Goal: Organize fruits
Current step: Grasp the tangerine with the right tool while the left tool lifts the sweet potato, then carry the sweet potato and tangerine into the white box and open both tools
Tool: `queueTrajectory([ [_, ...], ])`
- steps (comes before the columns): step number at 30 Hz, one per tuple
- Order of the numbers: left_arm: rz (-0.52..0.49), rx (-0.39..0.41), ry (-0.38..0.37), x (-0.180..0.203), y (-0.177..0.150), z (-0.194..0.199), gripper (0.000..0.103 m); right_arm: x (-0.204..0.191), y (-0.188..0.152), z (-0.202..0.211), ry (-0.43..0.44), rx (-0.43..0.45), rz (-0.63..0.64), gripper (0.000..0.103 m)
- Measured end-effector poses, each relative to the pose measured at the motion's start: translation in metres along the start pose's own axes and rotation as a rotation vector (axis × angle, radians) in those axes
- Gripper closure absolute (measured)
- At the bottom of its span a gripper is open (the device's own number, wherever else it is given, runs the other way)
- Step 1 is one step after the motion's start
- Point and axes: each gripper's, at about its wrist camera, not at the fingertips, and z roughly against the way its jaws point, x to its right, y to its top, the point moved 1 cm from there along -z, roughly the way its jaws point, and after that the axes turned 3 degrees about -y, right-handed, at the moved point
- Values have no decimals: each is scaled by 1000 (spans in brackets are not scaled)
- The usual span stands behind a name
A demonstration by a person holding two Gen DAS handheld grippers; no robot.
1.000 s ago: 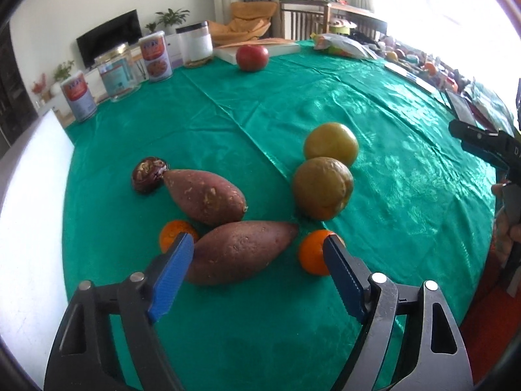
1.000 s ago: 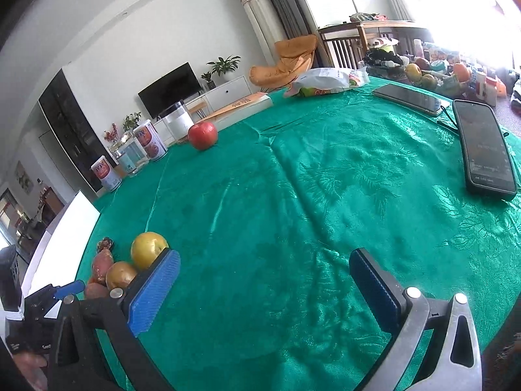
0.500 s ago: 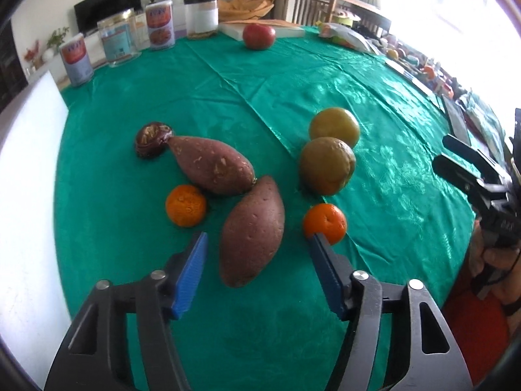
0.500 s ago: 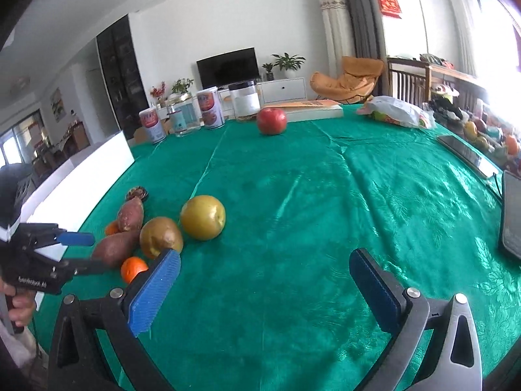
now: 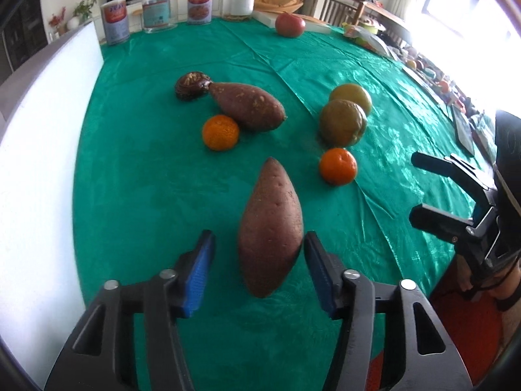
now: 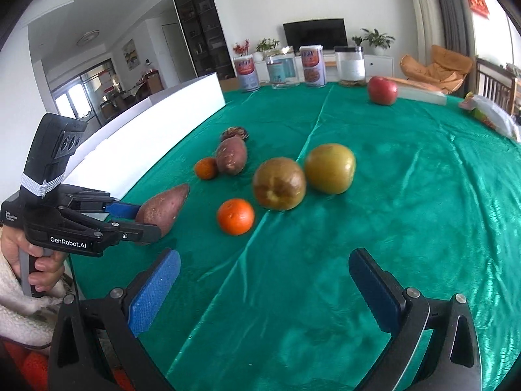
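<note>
In the left wrist view the left gripper [image 5: 259,265] has closed in around the near sweet potato [image 5: 270,228], which a second ago lay further up the frame. Its fingers stand spread beside it, not yet pinching. The right gripper [image 6: 263,288], at the bottom of its view, is spread over bare green cloth [image 6: 407,195]. A grasp looks imminent.

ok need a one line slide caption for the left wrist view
Left gripper open around a sweet potato on the green tablecloth, fingers not yet closed, two oranges and other produce beyond.
</note>
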Motion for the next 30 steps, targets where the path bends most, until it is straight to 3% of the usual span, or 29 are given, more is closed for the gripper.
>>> queueTrajectory([
  [3,-24,20,29,2,9,-6,44,-5,7,-17,18,-67,-44,18],
  [4,-24,19,14,3,12,-9,64,-9,9,-21,25,-82,-46,23],
  [7,9,34,23,1,9,-5,63,-23,14,-29,15,-110,-29,29],
  [12,98,67,-36,-5,-7,17,63,-32,27,-51,-46,-133,-47,43],
  [15,123,87,-66,-6,-13,36,63,-36,33,-59,-97,-125,-48,60],
  [16,135,97,-76,-8,-14,44,63,-36,34,-60,-99,-132,-60,73],
  [18,166,123,-102,-15,-14,64,63,-37,35,-56,-90,-146,-87,73],
  [23,279,254,-160,-56,-12,148,63,-68,63,-17,75,-121,-131,73],
  [27,363,356,-46,-111,-8,201,63,-134,111,5,256,-85,-72,73],
  [30,430,325,104,-157,-7,202,63,-191,137,-3,360,-120,-12,73],
])
